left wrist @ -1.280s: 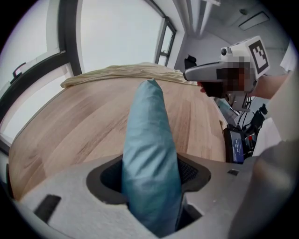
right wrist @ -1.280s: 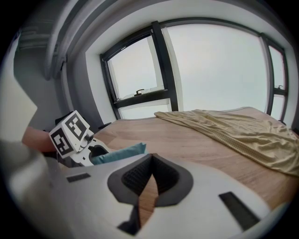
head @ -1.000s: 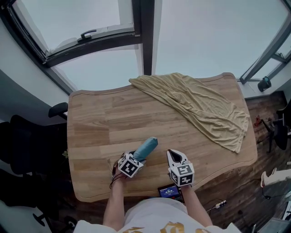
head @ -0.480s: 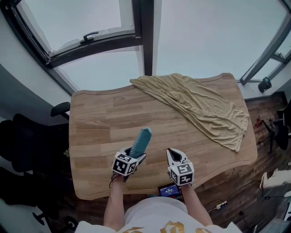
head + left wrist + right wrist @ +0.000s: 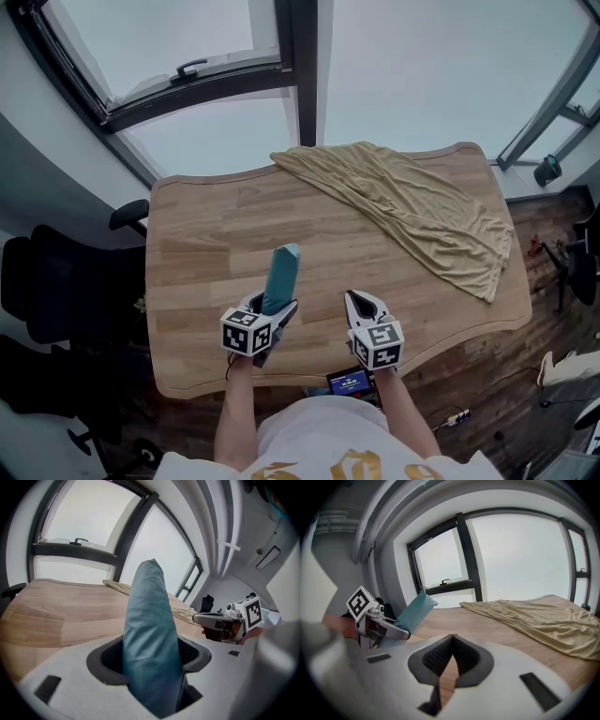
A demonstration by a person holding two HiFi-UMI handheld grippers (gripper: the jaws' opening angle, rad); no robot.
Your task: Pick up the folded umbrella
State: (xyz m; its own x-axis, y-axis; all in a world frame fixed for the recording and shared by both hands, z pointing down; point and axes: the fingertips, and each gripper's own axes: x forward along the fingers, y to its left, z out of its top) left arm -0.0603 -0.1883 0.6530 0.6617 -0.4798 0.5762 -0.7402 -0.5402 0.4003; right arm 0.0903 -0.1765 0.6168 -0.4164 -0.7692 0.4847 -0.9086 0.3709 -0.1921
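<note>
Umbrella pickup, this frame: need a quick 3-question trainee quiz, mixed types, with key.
1. True or false: the folded umbrella lies flat on the table.
2. Whose fingers clamp the umbrella? A) left gripper B) right gripper C) neither
3. Short answer: what lies across the table's far right part?

Key: 1 false, it is held clear of the wood and tilted up. 2 A. 3 a tan cloth.

The umbrella was hidden at its lower end, sunk between the left gripper's jaws. Past the right gripper's jaws, the cloth ran out of view.
</note>
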